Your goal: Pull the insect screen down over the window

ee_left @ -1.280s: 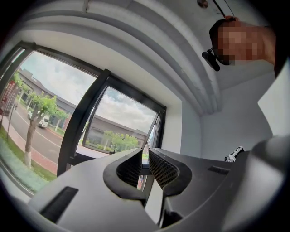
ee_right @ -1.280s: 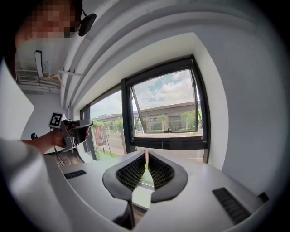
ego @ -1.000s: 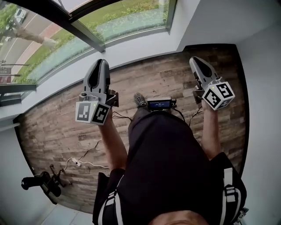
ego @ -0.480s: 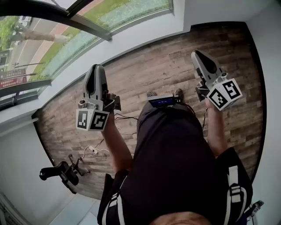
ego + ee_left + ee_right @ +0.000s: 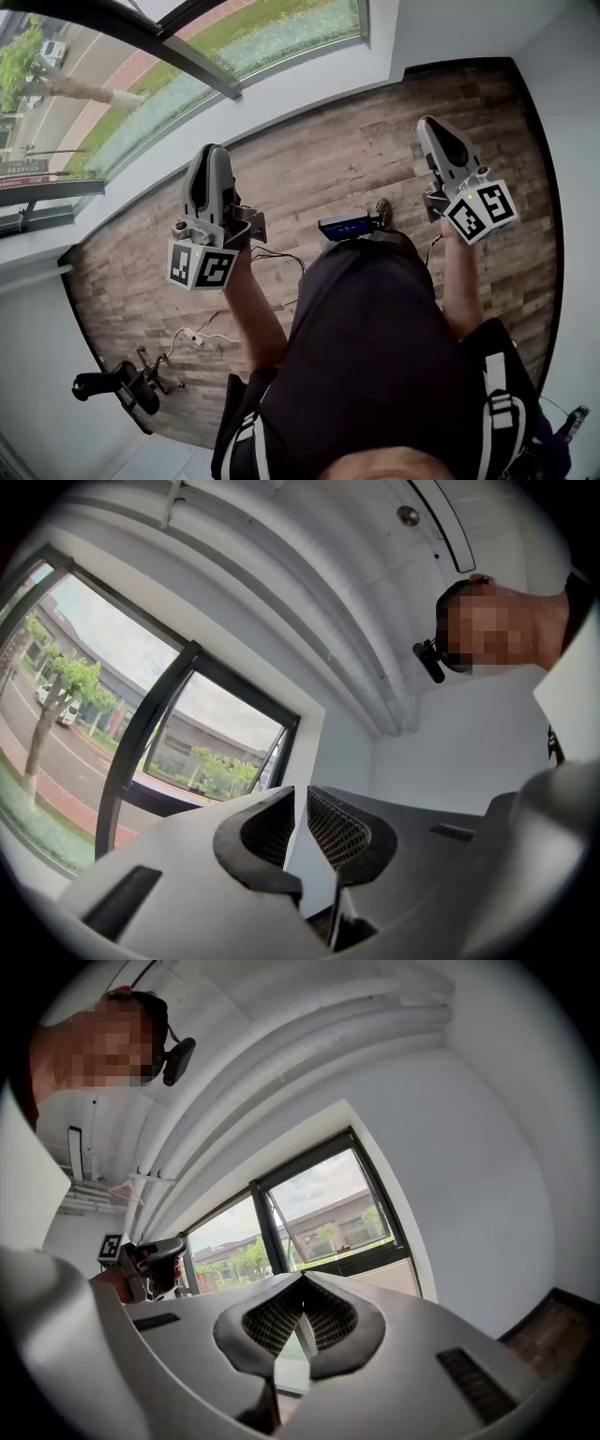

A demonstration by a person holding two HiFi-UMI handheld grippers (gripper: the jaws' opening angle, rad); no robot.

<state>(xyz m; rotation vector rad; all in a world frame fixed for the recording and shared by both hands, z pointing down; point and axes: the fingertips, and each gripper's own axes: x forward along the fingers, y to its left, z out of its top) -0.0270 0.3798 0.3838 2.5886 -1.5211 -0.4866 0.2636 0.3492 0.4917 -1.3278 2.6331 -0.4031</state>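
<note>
The window [image 5: 141, 84] with dark frames runs along the top left of the head view, above a white sill. No insect screen shows in any view. My left gripper [image 5: 208, 155] points toward the window, its jaws only a slit apart with nothing between them [image 5: 300, 789]. My right gripper [image 5: 433, 129] is held out over the wooden floor [image 5: 347, 159] near the right wall. Its jaws have just been closing, and the tips now meet on nothing [image 5: 302, 1277]. The window [image 5: 319, 1213] lies ahead of it, and the left gripper [image 5: 155, 1265] shows off to its left.
A black stand [image 5: 122, 384] lies on the floor at lower left, with a thin cable and white plug [image 5: 192, 335] beside it. White walls close the room on the right [image 5: 572, 112] and lower left. A small dark device [image 5: 345, 225] hangs at the person's waist.
The person and both grippers have shifted together over the floor. The left gripper sits a little lower in the head view and the stand has moved in the corner. Neither gripper has taken hold of anything.
</note>
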